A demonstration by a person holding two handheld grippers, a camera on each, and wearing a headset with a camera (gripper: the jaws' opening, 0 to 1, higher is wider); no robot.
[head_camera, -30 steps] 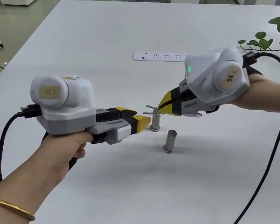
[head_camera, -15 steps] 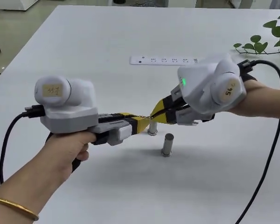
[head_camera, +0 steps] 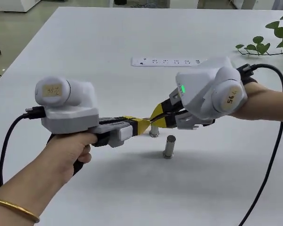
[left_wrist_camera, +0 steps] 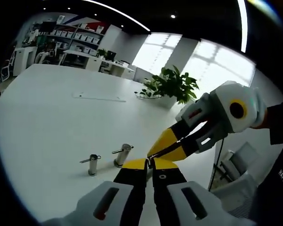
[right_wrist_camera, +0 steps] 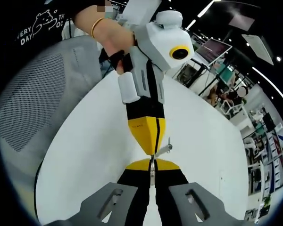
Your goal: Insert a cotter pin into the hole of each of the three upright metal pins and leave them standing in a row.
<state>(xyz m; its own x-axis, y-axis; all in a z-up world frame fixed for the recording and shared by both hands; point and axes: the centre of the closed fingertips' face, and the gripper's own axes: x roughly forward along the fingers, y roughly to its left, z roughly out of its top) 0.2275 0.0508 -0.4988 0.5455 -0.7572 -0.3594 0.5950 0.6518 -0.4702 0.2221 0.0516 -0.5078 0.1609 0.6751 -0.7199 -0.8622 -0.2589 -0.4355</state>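
My left gripper (head_camera: 145,125) and right gripper (head_camera: 153,121) both narrow, tips meeting mid-air over table (head_camera: 108,56) centre, pinching same cotter pin (right_wrist_camera: 152,172). First metal pin (left_wrist_camera: 93,165), second metal pin (left_wrist_camera: 122,155) just below, look cottered. Third insertion left, with this one, I judge.

The place reads as an open-plan office or lab workroom. A broad white table (head_camera: 108,42) carries a white power strip (head_camera: 167,61) and the trailing leaves of a potted plant (head_camera: 273,40). Beyond it, the left gripper view shows shelves (left_wrist_camera: 68,37) stacked with boxes, further desks (left_wrist_camera: 85,59), tall bright windows (left_wrist_camera: 198,61) and long ceiling light strips (left_wrist_camera: 118,14). The right gripper view shows a grey mesh office chair (right_wrist_camera: 42,103) drawn up beside the table and screens (right_wrist_camera: 210,47) in the background
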